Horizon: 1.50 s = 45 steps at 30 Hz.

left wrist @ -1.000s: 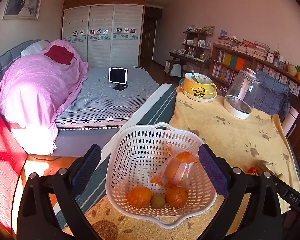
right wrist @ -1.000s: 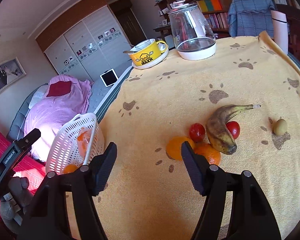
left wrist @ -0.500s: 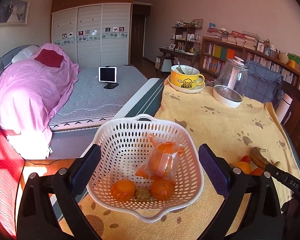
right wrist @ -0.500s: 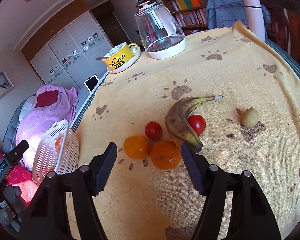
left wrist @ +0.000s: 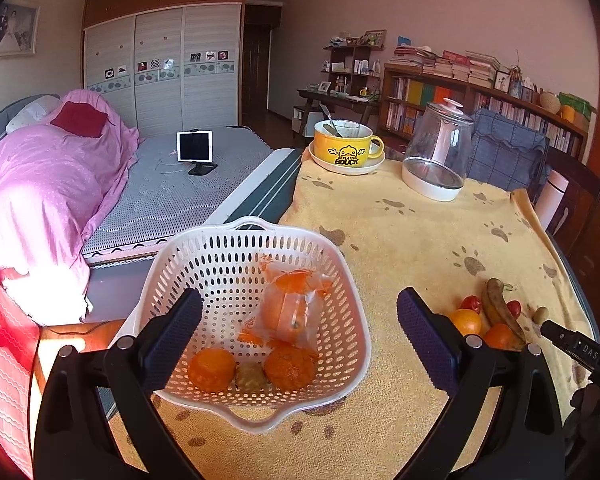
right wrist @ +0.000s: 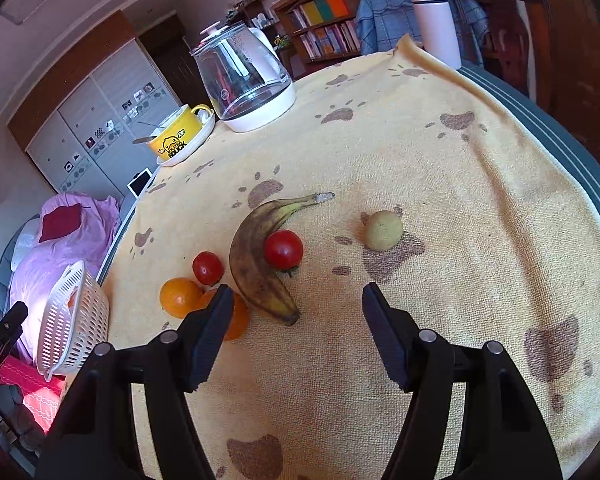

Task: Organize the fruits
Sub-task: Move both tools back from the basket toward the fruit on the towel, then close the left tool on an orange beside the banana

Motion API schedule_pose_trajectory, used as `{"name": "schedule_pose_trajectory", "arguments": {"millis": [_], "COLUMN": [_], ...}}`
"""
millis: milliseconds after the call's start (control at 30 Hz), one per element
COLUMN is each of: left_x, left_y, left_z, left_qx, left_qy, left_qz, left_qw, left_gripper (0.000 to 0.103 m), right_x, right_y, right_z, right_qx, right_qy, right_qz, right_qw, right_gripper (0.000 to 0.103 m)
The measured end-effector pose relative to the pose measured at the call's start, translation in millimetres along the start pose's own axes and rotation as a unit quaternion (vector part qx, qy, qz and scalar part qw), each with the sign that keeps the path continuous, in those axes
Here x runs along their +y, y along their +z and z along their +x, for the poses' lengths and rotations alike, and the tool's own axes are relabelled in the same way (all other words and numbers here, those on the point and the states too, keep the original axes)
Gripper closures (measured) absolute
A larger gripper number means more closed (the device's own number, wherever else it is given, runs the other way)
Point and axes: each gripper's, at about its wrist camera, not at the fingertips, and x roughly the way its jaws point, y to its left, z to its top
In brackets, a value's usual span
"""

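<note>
A white perforated basket [left wrist: 256, 240] [right wrist: 74, 320] sits at the table's left edge. It holds two oranges [left wrist: 211, 369], a small brownish fruit [left wrist: 251, 376] and a wrapped orange packet [left wrist: 288, 308]. My left gripper [left wrist: 298, 332] hangs open just above and in front of it, empty. On the yellow cloth lie a spotted banana [right wrist: 260, 256], two red tomatoes [right wrist: 283, 249], two oranges [right wrist: 180, 297] and a pale kiwi-like fruit [right wrist: 383, 229]. My right gripper [right wrist: 296, 328] is open and empty, just short of the banana's near end.
A glass kettle [right wrist: 246, 80] and a yellow mug on a saucer [right wrist: 180, 136] stand at the table's far side. A pink bottle [right wrist: 436, 24] and a chair sit at the far right. A bed [left wrist: 100, 184] lies left of the table.
The right gripper has moved forward and right toward the banana and tomatoes. The left gripper has drawn back and swung slightly right, so the basket sits lower and more to the left in its view.
</note>
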Motion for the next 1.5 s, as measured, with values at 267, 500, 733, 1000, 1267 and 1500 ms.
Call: {"name": "schedule_pose_trajectory", "arguments": {"millis": [267, 500, 733, 1000, 1267, 1500], "left_x": [-40, -73, -107, -132, -151, -153], "left_y": [-11, -23, -31, -35, -35, -39], "left_z": [6, 21, 35, 73, 104, 128], "left_qx": [0.012, 0.029, 0.030, 0.074, 0.105, 0.139], "left_qy": [-0.036, -0.059, -0.081, -0.111, -0.129, -0.153], "left_qz": [0.036, 0.060, 0.096, 0.099, 0.105, 0.085], "left_qw": [0.9986, 0.9961, 0.9916, 0.9862, 0.9804, 0.9747], "left_gripper": [0.004, 0.004, 0.004, 0.011, 0.028, 0.038], "right_x": [-9, -19, -17, -32, -35, -33], "right_y": [1, 1, 4, 8, 5, 1], "right_z": [-9, -13, -16, -18, -4, 1], "right_qx": [-0.007, -0.011, -0.021, -0.030, -0.016, -0.009], "right_qy": [-0.013, -0.019, -0.035, -0.048, -0.043, -0.045], "right_qz": [-0.008, -0.008, -0.041, -0.043, -0.034, -0.037], "right_qw": [1.000, 1.000, 0.998, 0.997, 0.998, 0.998], "right_gripper": [0.036, 0.036, 0.036, 0.036, 0.036, 0.036]}}
